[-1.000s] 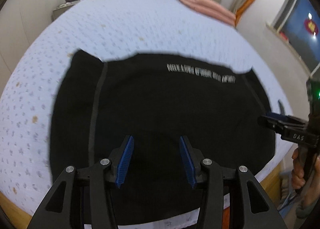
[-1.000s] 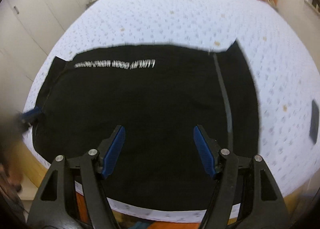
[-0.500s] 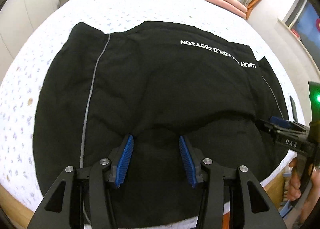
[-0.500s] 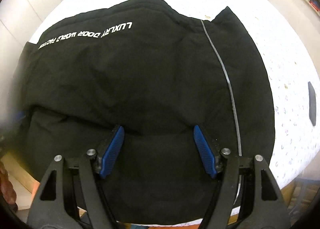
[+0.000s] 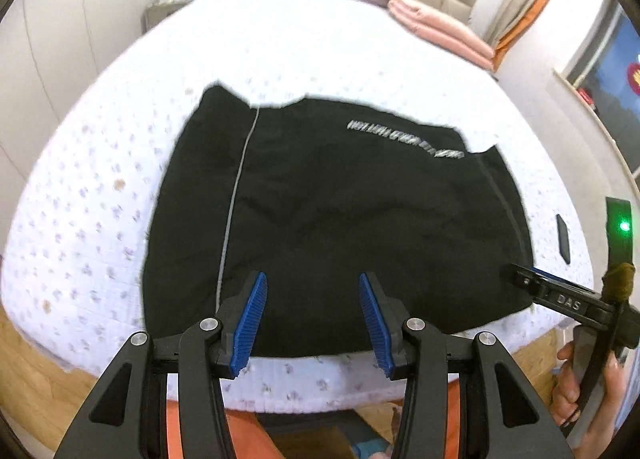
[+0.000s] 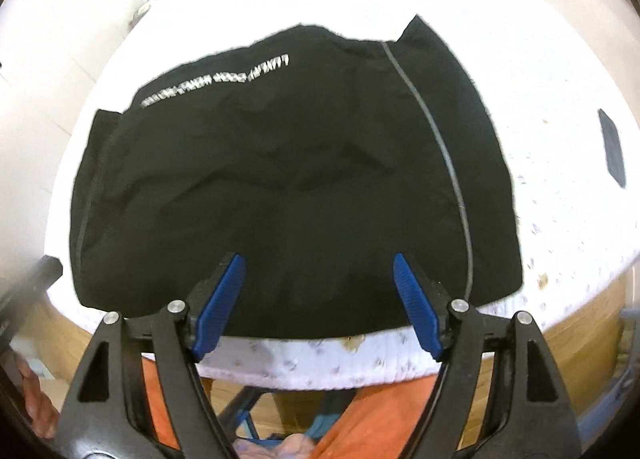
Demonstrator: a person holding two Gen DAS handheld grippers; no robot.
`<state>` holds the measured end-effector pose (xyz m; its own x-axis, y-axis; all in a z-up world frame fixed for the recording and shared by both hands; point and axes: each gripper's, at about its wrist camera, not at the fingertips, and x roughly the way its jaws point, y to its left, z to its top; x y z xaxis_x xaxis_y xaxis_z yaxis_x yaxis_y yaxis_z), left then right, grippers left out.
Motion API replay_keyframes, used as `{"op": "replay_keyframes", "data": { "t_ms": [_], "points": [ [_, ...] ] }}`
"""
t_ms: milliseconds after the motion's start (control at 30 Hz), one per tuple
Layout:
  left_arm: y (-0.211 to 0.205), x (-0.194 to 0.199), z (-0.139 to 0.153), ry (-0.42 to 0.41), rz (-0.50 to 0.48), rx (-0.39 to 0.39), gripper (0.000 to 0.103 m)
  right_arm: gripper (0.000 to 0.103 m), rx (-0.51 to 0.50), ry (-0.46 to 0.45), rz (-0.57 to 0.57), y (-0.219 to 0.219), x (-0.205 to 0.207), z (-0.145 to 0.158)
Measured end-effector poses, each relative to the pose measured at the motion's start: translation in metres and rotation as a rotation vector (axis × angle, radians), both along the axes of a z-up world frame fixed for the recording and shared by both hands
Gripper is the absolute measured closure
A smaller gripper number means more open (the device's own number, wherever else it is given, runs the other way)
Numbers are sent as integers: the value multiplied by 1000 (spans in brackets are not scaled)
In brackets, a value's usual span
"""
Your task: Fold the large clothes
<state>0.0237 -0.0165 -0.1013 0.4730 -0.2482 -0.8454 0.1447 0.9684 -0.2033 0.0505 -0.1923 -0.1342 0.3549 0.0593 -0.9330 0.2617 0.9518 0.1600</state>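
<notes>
A large black garment (image 5: 340,219) with a line of white lettering and grey piping lies folded flat on the bed, near its front edge; it also fills the right wrist view (image 6: 288,179). My left gripper (image 5: 312,319) is open and empty, held above the garment's near edge. My right gripper (image 6: 320,299) is open and empty, also above the near edge. The right gripper also shows in the left wrist view (image 5: 560,299) at the garment's right corner.
The bed (image 5: 280,43) has a white sheet with small lilac spots. A folded pink blanket (image 5: 440,31) lies at the far right by the headboard. A dark flat phone-like object (image 6: 612,147) lies on the sheet right of the garment. Wooden bed frame (image 6: 560,339) runs below.
Both grippers have pulled back and up from the garment toward the bed's front edge. The garment lies as it did, both grippers stay open.
</notes>
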Motion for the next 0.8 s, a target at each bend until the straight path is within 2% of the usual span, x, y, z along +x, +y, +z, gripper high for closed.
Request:
{"op": "replay_keyframes", "data": {
  "t_ms": [100,200,300,400,467,567,800],
  "points": [
    [-4,-21,33,-69,5,44,53,22,-25,-50,-25,9,-14,31],
    [-4,-40,66,-126,30,57,39,19,-64,-124,-36,26,-33,71],
    [-6,-55,99,-185,41,47,36,15,-104,-209,-32,40,-45,105],
    [-15,-65,125,-244,36,83,34,11,-152,-278,-25,50,-56,135],
    [-20,-71,141,-284,31,95,29,10,-168,-337,-21,56,-64,157],
    [-28,-81,164,-322,7,98,26,6,-207,-391,-26,60,-71,177],
    [-33,-90,207,-379,22,102,24,1,-259,-473,-19,71,-81,211]
  ]
}}
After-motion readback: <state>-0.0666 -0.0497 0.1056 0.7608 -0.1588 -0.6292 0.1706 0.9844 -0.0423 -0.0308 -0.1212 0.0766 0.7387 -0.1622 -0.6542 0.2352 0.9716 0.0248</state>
